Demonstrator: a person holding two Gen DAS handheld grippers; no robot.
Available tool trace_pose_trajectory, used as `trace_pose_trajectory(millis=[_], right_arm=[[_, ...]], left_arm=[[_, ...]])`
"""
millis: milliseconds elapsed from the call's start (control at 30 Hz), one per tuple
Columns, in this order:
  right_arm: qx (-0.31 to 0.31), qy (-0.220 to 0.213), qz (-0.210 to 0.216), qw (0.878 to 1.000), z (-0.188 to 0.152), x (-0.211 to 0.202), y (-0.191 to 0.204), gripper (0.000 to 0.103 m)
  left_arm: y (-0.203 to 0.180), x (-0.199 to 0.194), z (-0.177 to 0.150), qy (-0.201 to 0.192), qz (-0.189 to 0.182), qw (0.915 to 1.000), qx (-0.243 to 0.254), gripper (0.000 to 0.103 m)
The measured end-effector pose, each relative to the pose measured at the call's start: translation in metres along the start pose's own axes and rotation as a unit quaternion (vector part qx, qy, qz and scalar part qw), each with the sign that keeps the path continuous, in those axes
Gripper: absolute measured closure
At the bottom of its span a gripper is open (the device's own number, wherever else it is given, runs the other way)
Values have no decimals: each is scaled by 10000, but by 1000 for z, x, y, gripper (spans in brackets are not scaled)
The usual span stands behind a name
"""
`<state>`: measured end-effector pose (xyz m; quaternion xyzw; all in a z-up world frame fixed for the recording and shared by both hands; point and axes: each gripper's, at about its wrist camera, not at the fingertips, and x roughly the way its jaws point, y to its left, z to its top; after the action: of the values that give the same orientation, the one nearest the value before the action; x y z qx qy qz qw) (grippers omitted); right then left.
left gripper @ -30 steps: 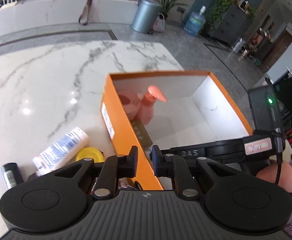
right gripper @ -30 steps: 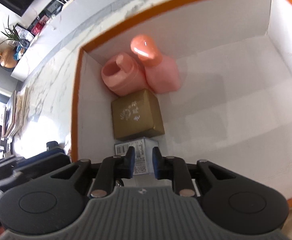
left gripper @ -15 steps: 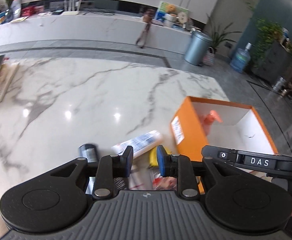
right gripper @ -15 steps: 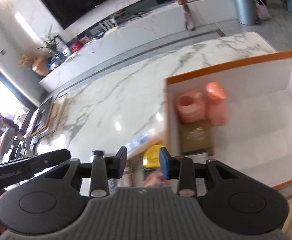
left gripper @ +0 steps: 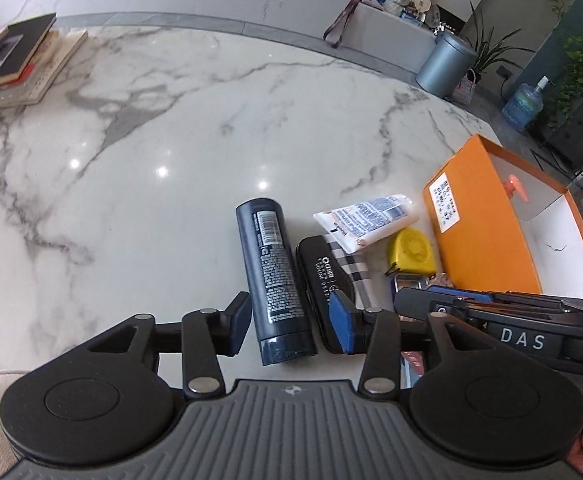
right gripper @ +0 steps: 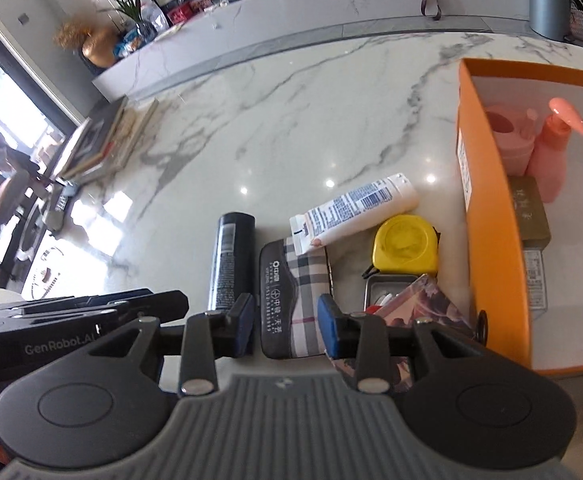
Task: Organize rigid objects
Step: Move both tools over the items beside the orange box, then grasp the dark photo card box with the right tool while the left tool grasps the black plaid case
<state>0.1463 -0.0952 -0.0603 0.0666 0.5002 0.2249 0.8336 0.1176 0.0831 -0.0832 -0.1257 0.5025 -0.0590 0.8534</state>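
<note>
A dark blue bottle (left gripper: 273, 272) lies on the marble table. My left gripper (left gripper: 290, 324) hangs over its near end, its jaws opening on either side of the bottle without pressing it. Right of the bottle lies a plaid case (right gripper: 295, 304). My right gripper (right gripper: 287, 326) hovers open above that case, pads clear of it. A white tube (right gripper: 355, 208), a yellow tape measure (right gripper: 405, 246), a small tin (right gripper: 387, 288) and a patterned packet (right gripper: 423, 304) lie between the case and the orange box (right gripper: 491, 220). The box holds a pink pump bottle (right gripper: 551, 152), a pink jar (right gripper: 507, 136) and a gold carton (right gripper: 531, 212).
A stack of books (left gripper: 15, 64) sits at the table's far left. The far table edge curves past a grey bin (left gripper: 443, 64) on the floor. Bare marble stretches beyond the loose items. The two gripper bodies are close side by side.
Both grippers have swung left, away from the orange box, and now sit over the loose items. Both sets of jaws stand wider than before.
</note>
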Motion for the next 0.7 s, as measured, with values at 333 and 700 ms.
trace_pose_trajectory(millis=[333,700], right_arm=[[217,195,-785,9965,-10,-14,-7,65],[2170,-5,-1412,9659,-41,-21,-59,47]], left_arm=[[-23,19,3,284,-757,9961,350,53],[-45,38,-1,521,-1145,9883,862,69]])
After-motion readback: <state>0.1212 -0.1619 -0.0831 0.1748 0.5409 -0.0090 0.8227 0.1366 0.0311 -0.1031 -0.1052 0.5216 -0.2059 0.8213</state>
